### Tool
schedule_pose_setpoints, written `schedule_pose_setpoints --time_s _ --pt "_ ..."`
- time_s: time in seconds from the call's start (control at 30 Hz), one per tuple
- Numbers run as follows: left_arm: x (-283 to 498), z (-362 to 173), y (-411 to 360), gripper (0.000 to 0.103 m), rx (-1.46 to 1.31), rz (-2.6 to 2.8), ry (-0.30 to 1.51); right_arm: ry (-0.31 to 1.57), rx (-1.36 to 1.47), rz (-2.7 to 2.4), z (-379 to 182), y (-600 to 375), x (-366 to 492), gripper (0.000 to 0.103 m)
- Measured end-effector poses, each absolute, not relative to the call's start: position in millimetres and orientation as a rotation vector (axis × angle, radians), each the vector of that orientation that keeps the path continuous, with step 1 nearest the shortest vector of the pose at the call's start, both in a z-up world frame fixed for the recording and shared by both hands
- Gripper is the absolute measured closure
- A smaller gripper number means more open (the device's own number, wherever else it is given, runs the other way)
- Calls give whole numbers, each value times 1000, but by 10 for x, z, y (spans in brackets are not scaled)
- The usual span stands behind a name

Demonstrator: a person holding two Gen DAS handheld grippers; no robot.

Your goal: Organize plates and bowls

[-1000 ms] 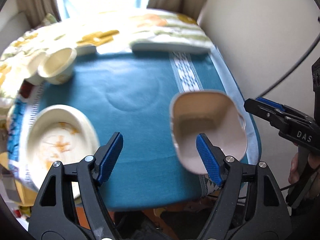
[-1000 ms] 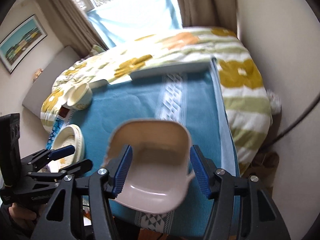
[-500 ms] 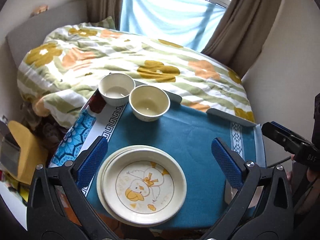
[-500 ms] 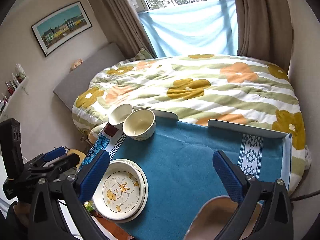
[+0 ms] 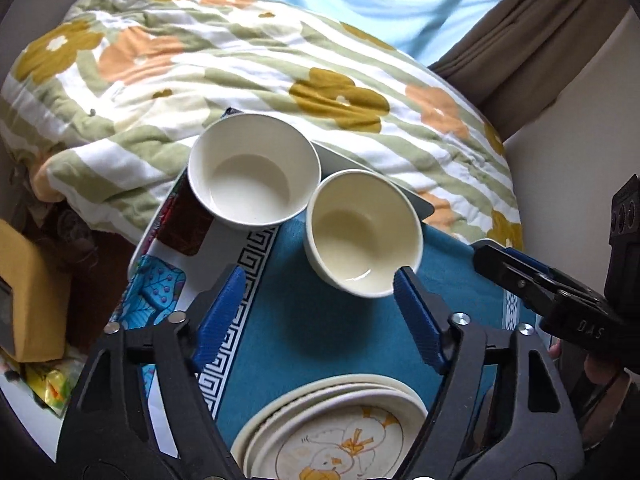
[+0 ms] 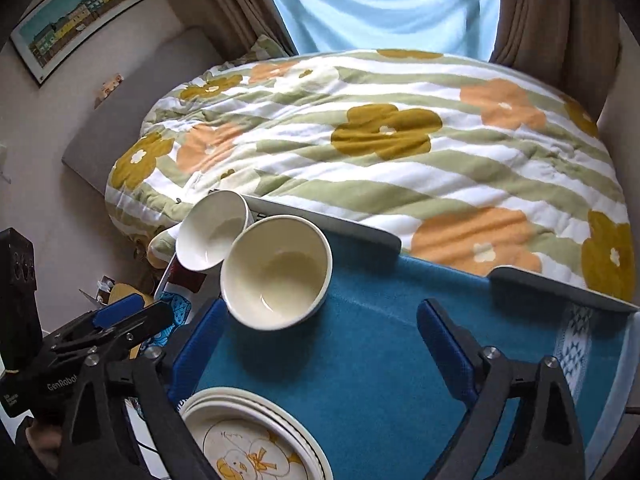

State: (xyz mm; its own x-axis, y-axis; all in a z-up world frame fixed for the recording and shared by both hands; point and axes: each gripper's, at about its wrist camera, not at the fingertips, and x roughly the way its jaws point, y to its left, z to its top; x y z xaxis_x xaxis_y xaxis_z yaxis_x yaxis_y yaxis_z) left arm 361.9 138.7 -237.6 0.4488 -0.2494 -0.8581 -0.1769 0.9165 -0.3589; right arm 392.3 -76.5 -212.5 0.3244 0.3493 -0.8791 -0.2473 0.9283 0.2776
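Bowls (image 5: 256, 176) number two; plates (image 5: 332, 428) stack about three.

The right gripper (image 6: 320, 340) hangs over a blue cloth (image 6: 360, 360), and its jaws are closing with nothing between them. A cream bowl (image 6: 276, 272) sits just past its left finger, touching a white bowl (image 6: 212, 236) behind it. A stack of plates (image 6: 256, 440) with a duck picture is at the bottom, the left gripper (image 6: 120, 316) is at the left edge, and a flowery blanket (image 6: 380, 140) lies behind the cloth.
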Motion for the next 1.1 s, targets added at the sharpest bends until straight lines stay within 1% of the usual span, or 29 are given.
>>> schedule_pose_setpoints --time_s 0.1,0.13,0.17,0.23,0.27,0.3,0.37,0.43,0.47,0.5,0.8,0.93,1.1 --pt "3843 -2712 1375 51 -450 -88 1175 1237 136 375 -2466 -707 4053 44" --pt "3899 -2796 1376 53 -453 -99 1187 1250 149 372 -2545 -687 4073 48" --pt "3952 -2860 1373 54 -454 -107 1197 1263 162 371 -2610 -671 4090 50" --pt "4033 -2957 1358 55 -455 -123 1211 1277 176 366 -2709 -638 4120 61" --pt "4068 -2994 1353 60 -454 -130 1215 1281 180 362 -2735 -616 4137 65" --pt "4101 -3036 1337 68 -451 -137 1221 1284 185 358 -2766 -599 4159 70" --pt "4137 -3090 1339 77 -453 -148 1238 1284 196 350 -2799 -592 4185 72" --pt "4164 -3123 1323 83 -467 -165 1233 1291 212 355 -2833 -588 4205 82" --pt "4170 -3113 1310 83 -454 -159 1233 1294 237 370 -2842 -584 4210 85" --pt "4177 -3103 1290 84 -433 -156 1234 1293 238 363 -2841 -573 4214 87" --pt "4144 -2998 1225 84 -376 -143 1211 1277 213 360 -2788 -541 4182 88" --pt "4042 -2796 1172 84 -365 -143 1177 1239 226 370 -2619 -619 4103 88" --pt "3779 -2394 1033 84 -349 -148 1102 1162 230 393 -2255 -775 3866 88"
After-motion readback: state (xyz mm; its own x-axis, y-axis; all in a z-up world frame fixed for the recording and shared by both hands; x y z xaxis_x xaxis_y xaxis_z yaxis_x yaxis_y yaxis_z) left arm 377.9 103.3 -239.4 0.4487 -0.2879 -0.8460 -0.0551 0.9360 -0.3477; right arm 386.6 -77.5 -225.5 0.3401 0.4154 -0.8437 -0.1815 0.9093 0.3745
